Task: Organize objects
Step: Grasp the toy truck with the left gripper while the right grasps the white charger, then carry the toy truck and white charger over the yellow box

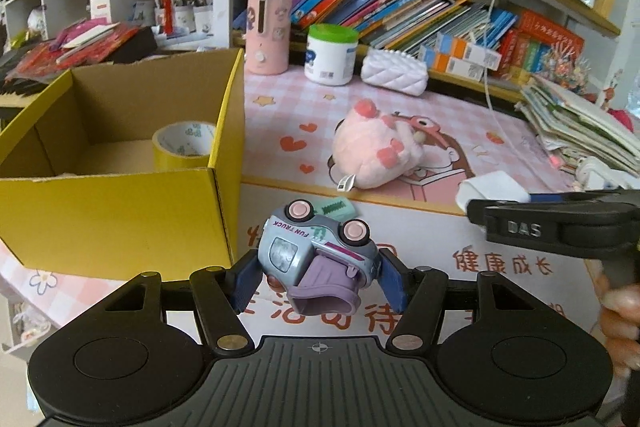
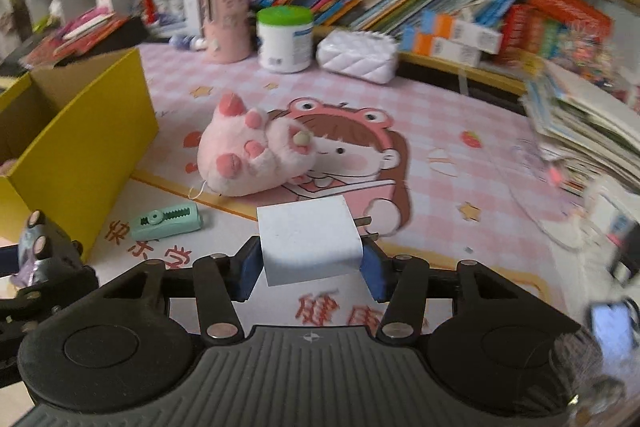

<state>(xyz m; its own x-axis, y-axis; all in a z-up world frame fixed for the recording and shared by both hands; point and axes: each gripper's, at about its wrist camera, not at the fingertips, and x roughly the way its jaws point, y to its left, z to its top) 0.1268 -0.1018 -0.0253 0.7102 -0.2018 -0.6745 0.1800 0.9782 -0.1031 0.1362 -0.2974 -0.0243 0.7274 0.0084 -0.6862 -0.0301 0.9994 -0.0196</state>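
Note:
My left gripper (image 1: 318, 277) is shut on a grey and purple toy truck (image 1: 316, 251), held upside down above the mat, right of the yellow cardboard box (image 1: 120, 219). A roll of yellow tape (image 1: 184, 147) lies inside the box. My right gripper (image 2: 310, 267) is shut on a white plug charger (image 2: 310, 241), also seen at the right of the left wrist view (image 1: 492, 189). A pink plush toy (image 2: 252, 155) and a green clip (image 2: 166, 223) lie on the pink mat (image 2: 440, 131).
A pink cylinder (image 1: 267, 31), a white jar with a green lid (image 1: 331, 55) and a white quilted pouch (image 1: 394, 71) stand at the back under shelves of books. A stack of books (image 1: 580, 123) lies at the right. A white cable (image 2: 532, 211) runs across the mat.

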